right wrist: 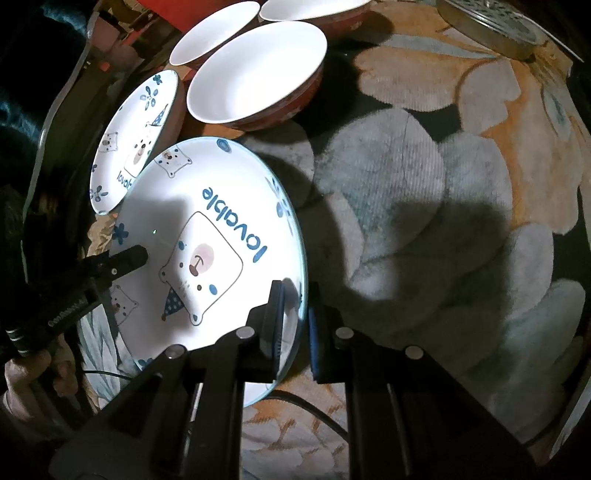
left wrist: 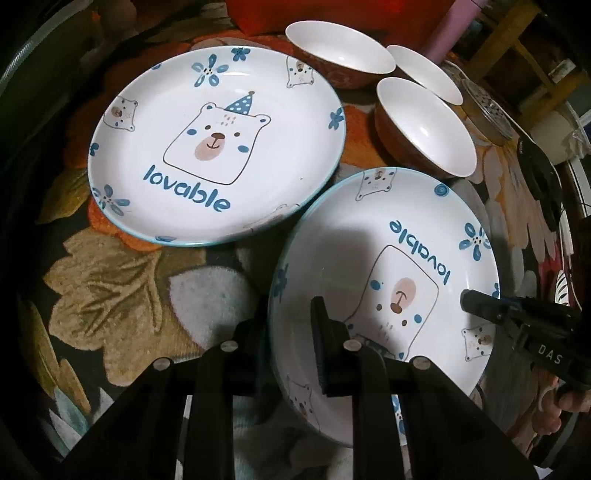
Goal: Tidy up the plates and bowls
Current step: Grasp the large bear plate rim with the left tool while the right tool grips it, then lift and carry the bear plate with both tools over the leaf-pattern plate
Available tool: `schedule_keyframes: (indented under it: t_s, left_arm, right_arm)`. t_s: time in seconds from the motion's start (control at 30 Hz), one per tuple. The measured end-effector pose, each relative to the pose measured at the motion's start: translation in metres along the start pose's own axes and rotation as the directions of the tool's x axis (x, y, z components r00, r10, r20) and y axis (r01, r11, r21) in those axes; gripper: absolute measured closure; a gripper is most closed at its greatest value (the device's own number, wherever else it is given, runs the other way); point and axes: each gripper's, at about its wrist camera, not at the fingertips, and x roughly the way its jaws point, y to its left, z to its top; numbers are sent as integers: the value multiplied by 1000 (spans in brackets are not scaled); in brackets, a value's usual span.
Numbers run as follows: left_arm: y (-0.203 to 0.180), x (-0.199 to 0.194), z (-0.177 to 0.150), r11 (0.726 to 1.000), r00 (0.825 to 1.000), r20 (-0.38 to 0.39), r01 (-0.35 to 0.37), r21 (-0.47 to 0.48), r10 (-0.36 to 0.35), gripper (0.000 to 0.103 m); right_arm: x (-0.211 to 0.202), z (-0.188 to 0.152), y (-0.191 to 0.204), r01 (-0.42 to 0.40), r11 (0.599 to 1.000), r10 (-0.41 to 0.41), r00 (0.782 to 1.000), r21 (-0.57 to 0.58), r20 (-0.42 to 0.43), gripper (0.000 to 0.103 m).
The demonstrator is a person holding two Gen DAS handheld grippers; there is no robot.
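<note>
Two white "lovable" bear plates lie on a flowered cloth. The near plate (left wrist: 388, 266) (right wrist: 207, 221) is held by both grippers on opposite rims. My left gripper (left wrist: 291, 332) is shut on its left rim, one finger inside the plate and one outside. My right gripper (right wrist: 297, 325) is shut on its right rim, which runs between the pads. Each gripper's finger shows in the other's view: the right gripper (left wrist: 480, 302) and the left gripper (right wrist: 125, 260). The far plate (left wrist: 218, 147) (right wrist: 136, 147) lies flat beside it. Three orange bowls with white insides (left wrist: 424, 125) (right wrist: 255, 70) stand behind.
The flowered cloth (left wrist: 110, 288) (right wrist: 424, 184) covers the whole surface. A round metal-rimmed lid (left wrist: 487, 110) (right wrist: 491, 26) lies at the back right. A red object (left wrist: 295, 14) sits behind the bowls. A person's hand (right wrist: 33, 373) grips the left tool.
</note>
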Motion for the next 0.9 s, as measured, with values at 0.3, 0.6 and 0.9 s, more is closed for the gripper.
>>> schedule_keyframes:
  t_s: [0.3, 0.6, 0.9]
  left_arm:
    - [-5, -24, -6, 999, 1000, 25, -3, 47, 1, 83]
    - [-25, -41, -2, 998, 999, 43, -6, 70, 3, 83]
    - [-45, -60, 5, 995, 998, 62, -10, 98, 4, 83]
  right_arm:
    - [-23, -6, -2, -10, 1000, 10, 999, 7, 39, 94]
    - [-45, -1, -6, -20, 999, 17, 997, 29, 73, 94]
    - [-69, -4, -15, -25, 999, 20, 995, 47, 102, 94]
